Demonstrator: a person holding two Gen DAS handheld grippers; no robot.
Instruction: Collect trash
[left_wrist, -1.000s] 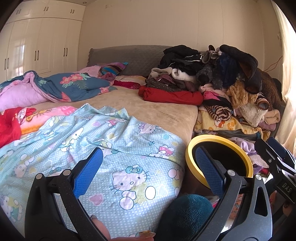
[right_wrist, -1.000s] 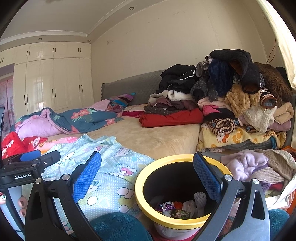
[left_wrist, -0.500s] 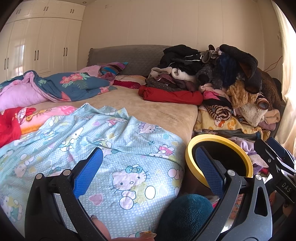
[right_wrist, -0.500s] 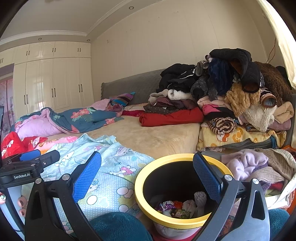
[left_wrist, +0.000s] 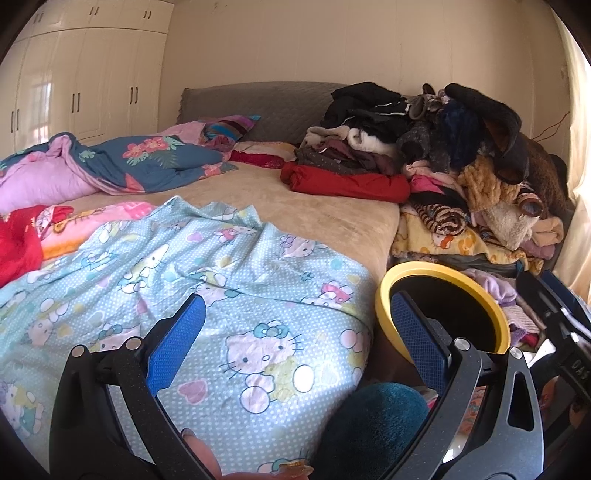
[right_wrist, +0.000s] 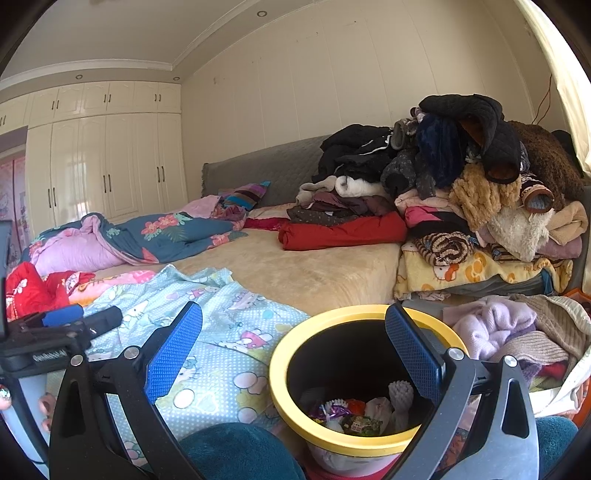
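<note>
A black trash bin with a yellow rim (right_wrist: 291, 402) stands beside the bed; wrappers and crumpled paper (right_wrist: 354, 410) lie at its bottom. The same bin (left_wrist: 384, 295) shows at the right of the left wrist view. My right gripper (right_wrist: 293, 349) hangs open just above and in front of the bin, nothing between its blue pads. Over the light-blue cartoon-cat sheet (left_wrist: 184, 280), my left gripper (left_wrist: 297, 339) is also open and holds nothing. The left gripper (right_wrist: 55, 332) appears at the left edge of the right wrist view.
A tall heap of clothes (right_wrist: 461, 184) fills the right side of the bed. A blue floral quilt (right_wrist: 147, 236) and red cloth (right_wrist: 29, 291) lie at the left. White wardrobes (right_wrist: 92, 162) line the far wall. A teal plush thing (left_wrist: 369, 428) sits near the camera.
</note>
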